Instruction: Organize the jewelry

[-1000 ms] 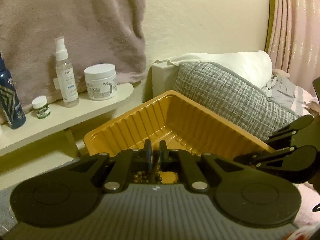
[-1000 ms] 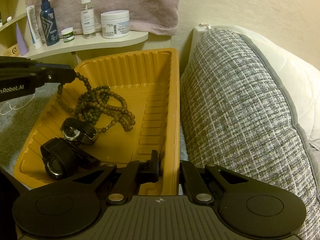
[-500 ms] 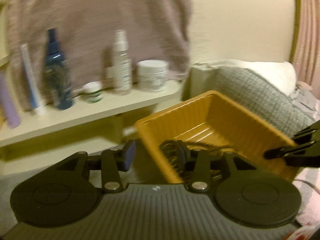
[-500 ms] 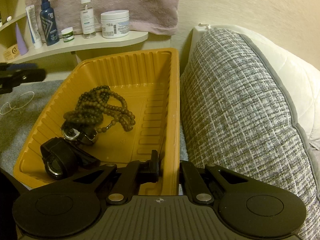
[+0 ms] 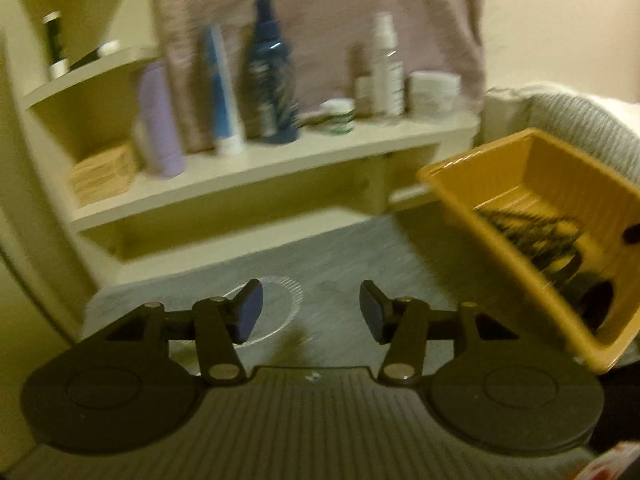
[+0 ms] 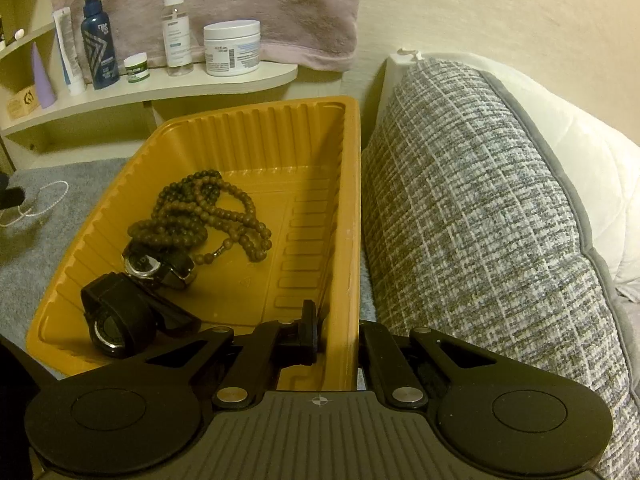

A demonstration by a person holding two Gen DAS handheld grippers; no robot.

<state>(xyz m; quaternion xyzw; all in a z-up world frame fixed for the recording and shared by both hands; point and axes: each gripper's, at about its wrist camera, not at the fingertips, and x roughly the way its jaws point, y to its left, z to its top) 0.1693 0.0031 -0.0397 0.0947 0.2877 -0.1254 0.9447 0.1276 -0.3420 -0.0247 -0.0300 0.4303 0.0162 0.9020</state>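
Left gripper [image 5: 311,312] has dropped the bead necklace [image 6: 208,216] in the tray [image 6: 352,184], jaws just spread empty, now over the pearl strand [image 5: 276,308]; right gripper [image 6: 340,336] jaws pinch the tray wall.

Cream wall [image 6: 480,8] at the far side, pink towel [image 6: 240,4] hanging on it. Curved cream shelf [image 6: 160,88] far left, holding bottles and jars. Grey carpet [image 5: 340,264] below. Grey woven cushion [image 6: 480,220] right, dim yellowish light.
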